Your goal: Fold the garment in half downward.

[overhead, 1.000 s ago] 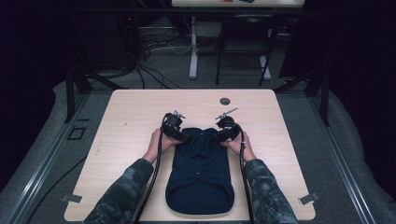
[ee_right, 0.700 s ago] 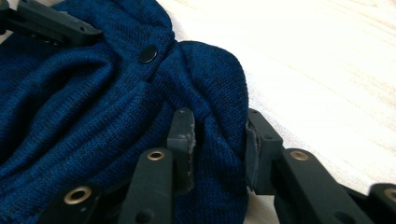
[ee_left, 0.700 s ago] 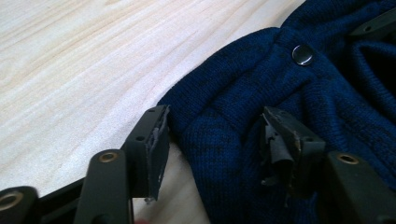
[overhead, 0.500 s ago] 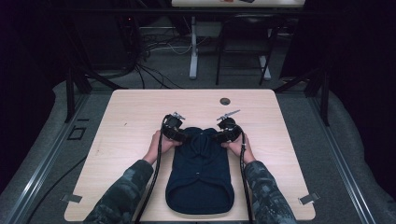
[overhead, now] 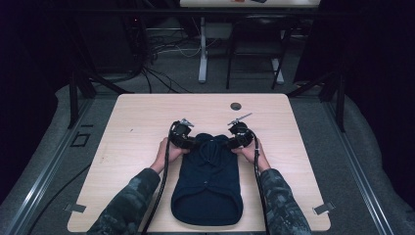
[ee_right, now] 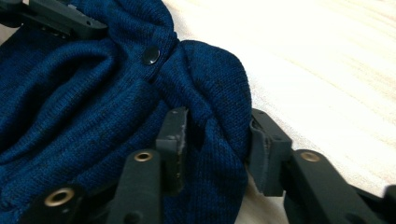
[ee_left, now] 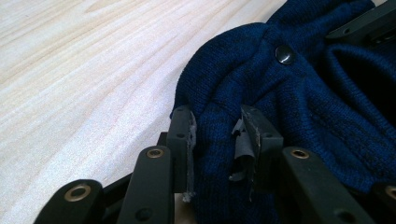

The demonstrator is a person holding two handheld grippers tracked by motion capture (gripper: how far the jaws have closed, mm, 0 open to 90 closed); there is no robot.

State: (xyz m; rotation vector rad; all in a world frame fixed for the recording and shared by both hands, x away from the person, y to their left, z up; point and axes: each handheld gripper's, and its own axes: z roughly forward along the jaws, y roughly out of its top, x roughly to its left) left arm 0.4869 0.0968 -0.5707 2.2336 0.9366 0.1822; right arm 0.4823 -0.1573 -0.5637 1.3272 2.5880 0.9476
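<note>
no readable text, no labels, no brand marks, no numbers or signs on anything in view

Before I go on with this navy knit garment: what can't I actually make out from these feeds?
- High view: the tips of the left tool and right tool are too small and dark against the navy garment to judge grip.
- Left gripper view: the garment's lower part is cut off by the frame.
- Right gripper view: the fold between the jaws hides the table beneath.
- High view: the small dark round thing is too small to identify.
</note>
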